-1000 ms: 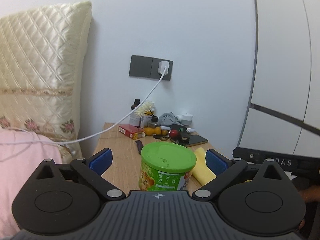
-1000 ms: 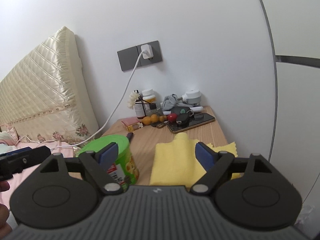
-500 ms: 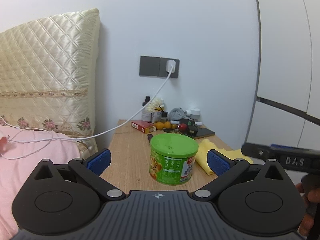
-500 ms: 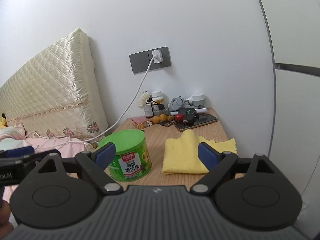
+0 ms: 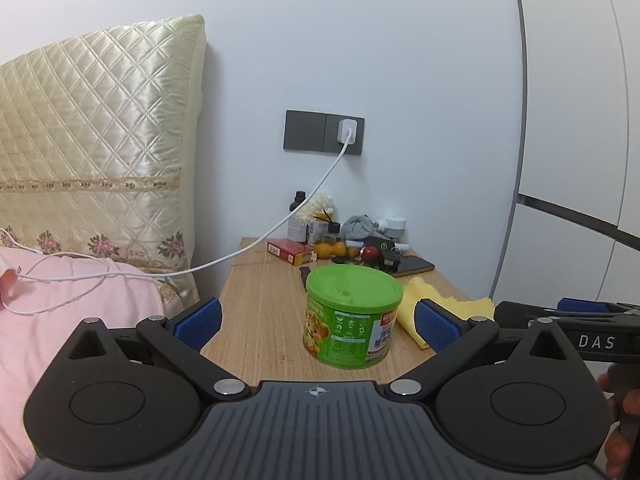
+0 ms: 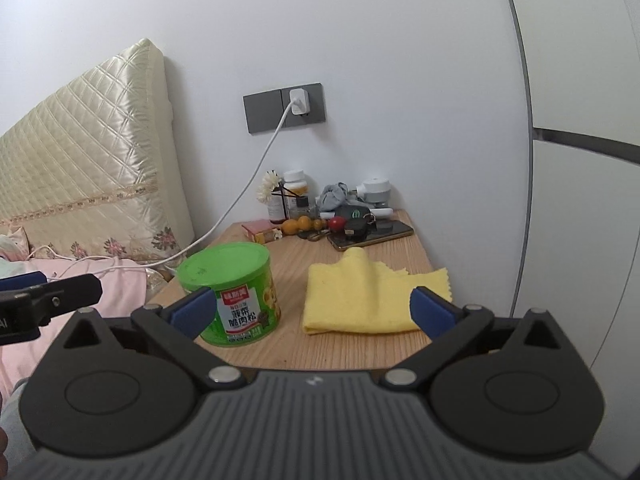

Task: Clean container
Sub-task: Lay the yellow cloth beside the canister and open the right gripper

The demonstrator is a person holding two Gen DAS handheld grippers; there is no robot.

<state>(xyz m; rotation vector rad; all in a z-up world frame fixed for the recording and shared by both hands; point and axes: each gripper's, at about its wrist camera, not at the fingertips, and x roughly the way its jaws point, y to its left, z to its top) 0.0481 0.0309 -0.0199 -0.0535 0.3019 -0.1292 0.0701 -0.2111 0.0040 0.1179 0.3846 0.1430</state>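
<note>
The green container (image 5: pixel 354 316) stands upright on the surface (image 5: pixel 260 312), straight ahead of the left hand-held gripper (image 5: pixel 316 322) — nearer to it than to the right hand-held gripper (image 6: pixel 312 310), which faces the yellow cloth (image 6: pixel 360 296). Both are open and empty; the right jaws have just been opening.

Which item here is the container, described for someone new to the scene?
Find the wooden bedside table beside the headboard. At its front stands a short round can, left of the yellow cloth. It alone is bright green, with a flat green lid.
</note>
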